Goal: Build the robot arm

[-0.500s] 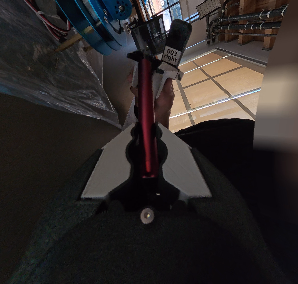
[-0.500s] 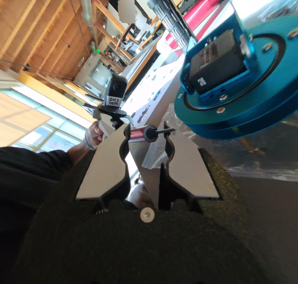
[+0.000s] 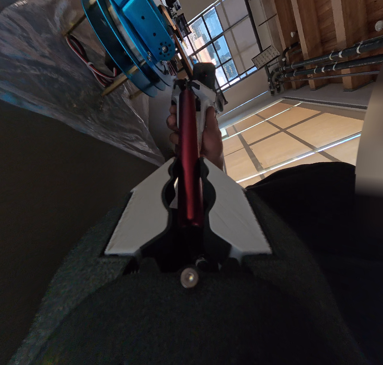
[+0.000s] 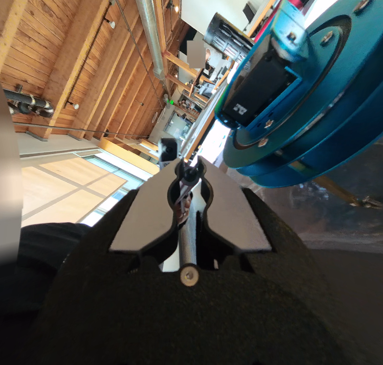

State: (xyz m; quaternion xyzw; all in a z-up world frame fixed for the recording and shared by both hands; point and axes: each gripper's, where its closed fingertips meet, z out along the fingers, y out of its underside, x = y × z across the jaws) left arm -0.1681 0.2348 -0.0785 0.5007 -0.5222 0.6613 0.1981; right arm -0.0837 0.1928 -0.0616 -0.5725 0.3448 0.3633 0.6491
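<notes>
A red-handled screwdriver-like tool (image 3: 187,158) runs straight away from me between the white fingers of my left gripper (image 3: 187,164), which is shut on the handle's near part. My right gripper (image 3: 194,94), held by a hand (image 3: 209,135), grips the tool's far end. In the right wrist view my right gripper (image 4: 189,166) is closed around the tool's black collar (image 4: 189,174). Its silver shaft (image 4: 187,247) runs back between the fingers. The left gripper's camera (image 4: 169,150) shows just beyond.
A blue round metal device (image 3: 128,33) with a black motor block (image 4: 259,94), brass standoffs and red-white wires stands on a crinkled plastic sheet (image 3: 51,75) over the table, close beside both grippers. A black sleeve (image 3: 300,199) is on the other side. The tips of one gripper are about 10 centimeters away from the tips of the other.
My right gripper, open around the tool's tip before, has closed on it and swung in line with the tool. The blue device looms closer in both views. My left grip is unchanged.
</notes>
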